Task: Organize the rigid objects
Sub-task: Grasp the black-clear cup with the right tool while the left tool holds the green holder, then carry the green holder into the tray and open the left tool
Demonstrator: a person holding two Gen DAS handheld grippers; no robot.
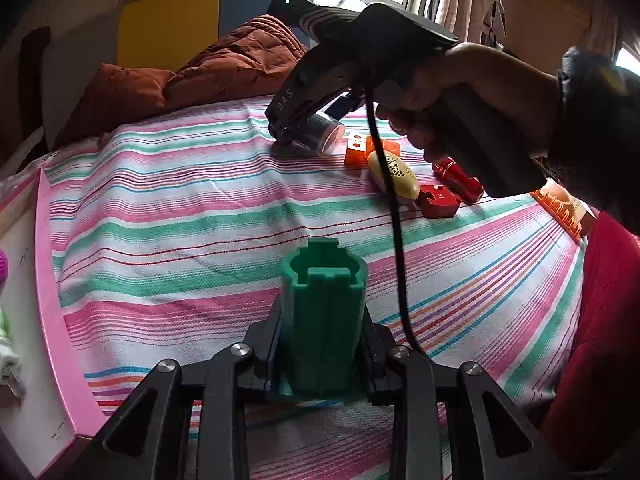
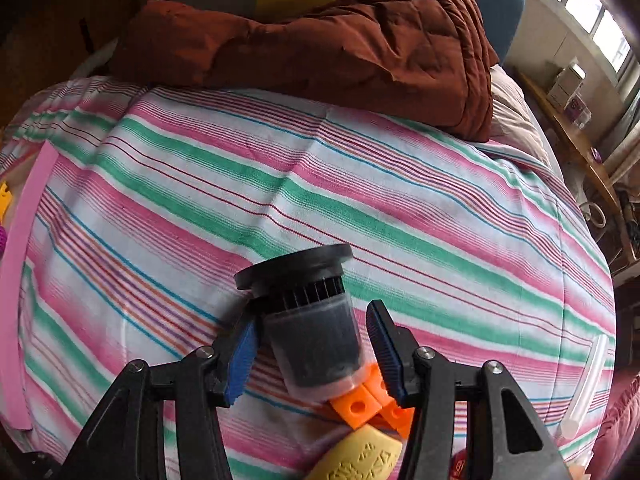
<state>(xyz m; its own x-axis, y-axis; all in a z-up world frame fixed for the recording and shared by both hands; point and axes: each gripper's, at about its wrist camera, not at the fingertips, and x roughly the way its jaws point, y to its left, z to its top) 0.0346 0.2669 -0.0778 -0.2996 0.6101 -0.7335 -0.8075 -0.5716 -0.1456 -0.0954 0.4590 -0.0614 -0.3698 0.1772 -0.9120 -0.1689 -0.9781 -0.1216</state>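
My left gripper (image 1: pixel 322 320) is shut on a green plastic cylinder block (image 1: pixel 323 312), held above the striped bedsheet (image 1: pixel 180 208). My right gripper (image 2: pixel 314 344) is open around a clear cylindrical jar (image 2: pixel 316 340) with a black lid, lying on its side on the sheet; the blue pads (image 2: pixel 242 354) stand apart from its sides. In the left wrist view the right gripper (image 1: pixel 304 136) is lowered at that jar (image 1: pixel 320 134). Beside it lie orange blocks (image 1: pixel 362 148), a yellow oval object (image 1: pixel 394 176), a red puzzle block (image 1: pixel 438 200) and a red cylinder (image 1: pixel 460 178).
A pink-rimmed white box (image 1: pixel 48 300) sits at the left edge of the bed. A rust-brown quilt (image 2: pixel 340 48) is heaped at the far side. An orange comb-like object (image 1: pixel 560 208) lies at the right. A clear tube (image 2: pixel 586 384) lies at the right.
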